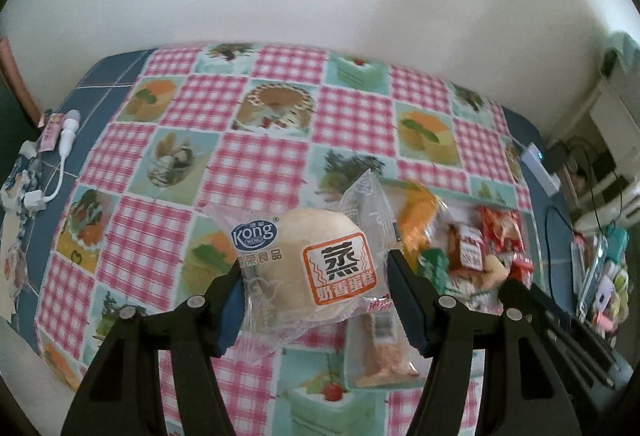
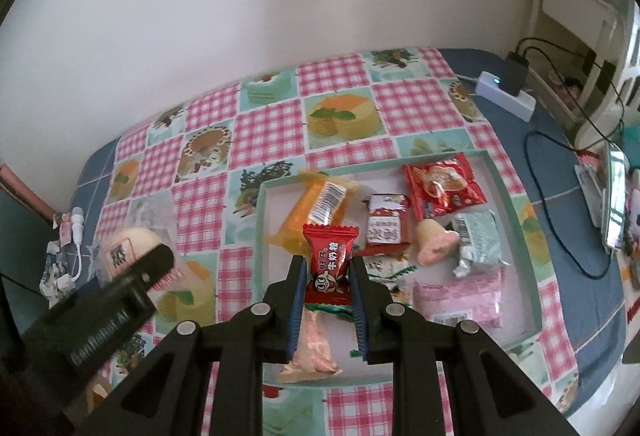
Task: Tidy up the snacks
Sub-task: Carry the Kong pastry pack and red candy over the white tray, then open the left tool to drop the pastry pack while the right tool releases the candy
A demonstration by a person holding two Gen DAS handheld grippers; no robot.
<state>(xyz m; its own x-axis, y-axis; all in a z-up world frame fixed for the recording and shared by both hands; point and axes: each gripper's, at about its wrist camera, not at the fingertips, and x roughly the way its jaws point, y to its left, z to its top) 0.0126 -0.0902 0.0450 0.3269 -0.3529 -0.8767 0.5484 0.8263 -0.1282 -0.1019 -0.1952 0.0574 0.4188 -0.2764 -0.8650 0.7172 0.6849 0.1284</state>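
My left gripper (image 1: 314, 264) is shut on a clear-wrapped steamed cake (image 1: 308, 264) and holds it above the checked tablecloth, left of the tray; the cake also shows in the right wrist view (image 2: 128, 246). My right gripper (image 2: 326, 268) is shut on a red milk candy packet (image 2: 330, 262) and holds it over the shallow green-rimmed tray (image 2: 516, 211). In the tray lie an orange packet (image 2: 316, 211), two red packets (image 2: 386, 226), a silver-green packet (image 2: 480, 242), a pink packet (image 2: 460, 302) and a pink-white snack (image 2: 434, 244). A salmon-coloured bar (image 2: 314, 346) lies under my right gripper.
The table stands against a white wall. A white power strip (image 2: 506, 95) with a black plug and cables lies at the far right. White earphones and small items (image 1: 66, 135) sit at the left edge. Clutter and a phone (image 2: 616, 203) lie at the right edge.
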